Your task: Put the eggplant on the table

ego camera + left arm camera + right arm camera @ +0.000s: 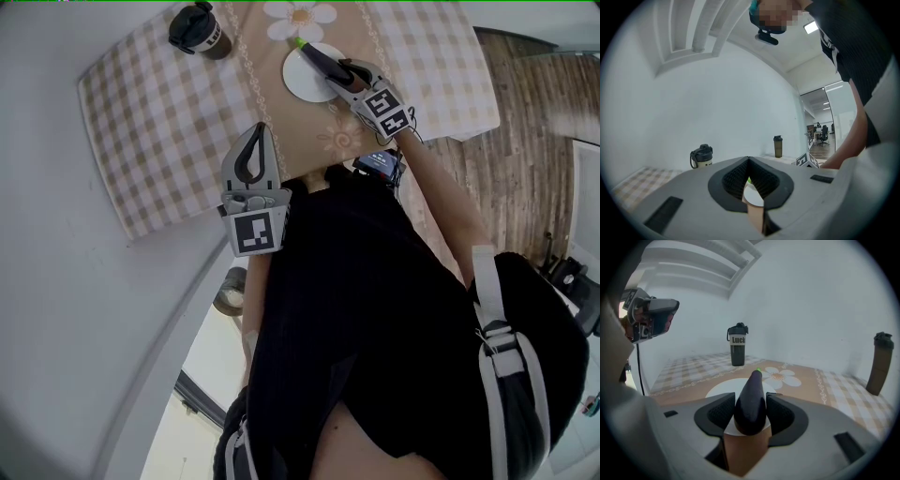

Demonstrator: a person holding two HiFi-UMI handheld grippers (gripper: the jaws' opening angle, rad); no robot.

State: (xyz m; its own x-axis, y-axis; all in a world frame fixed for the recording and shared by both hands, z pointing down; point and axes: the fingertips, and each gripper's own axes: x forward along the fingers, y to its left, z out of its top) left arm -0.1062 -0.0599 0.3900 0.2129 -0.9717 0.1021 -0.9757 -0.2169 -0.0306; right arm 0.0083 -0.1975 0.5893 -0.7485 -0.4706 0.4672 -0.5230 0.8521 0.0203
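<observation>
A dark purple eggplant (751, 401) with a green stem tip sits between the pads of my right gripper (751, 412), which is shut on it. In the head view the eggplant (320, 59) hangs over a white plate (298, 82) on the table, its stem end pointing away from the right gripper (339, 75). The plate (717, 389) lies just under and ahead of the eggplant. My left gripper (255, 141) is shut on nothing and hovers at the table's near edge; its tips (749, 160) meet.
The table wears a checked cloth (159, 103) with a tan runner and a daisy print (300, 16). A dark lidded mug (199, 30) stands at the far left, also in the right gripper view (737, 345). A dark shaker bottle (880, 363) stands at the right. A white wall runs along the left.
</observation>
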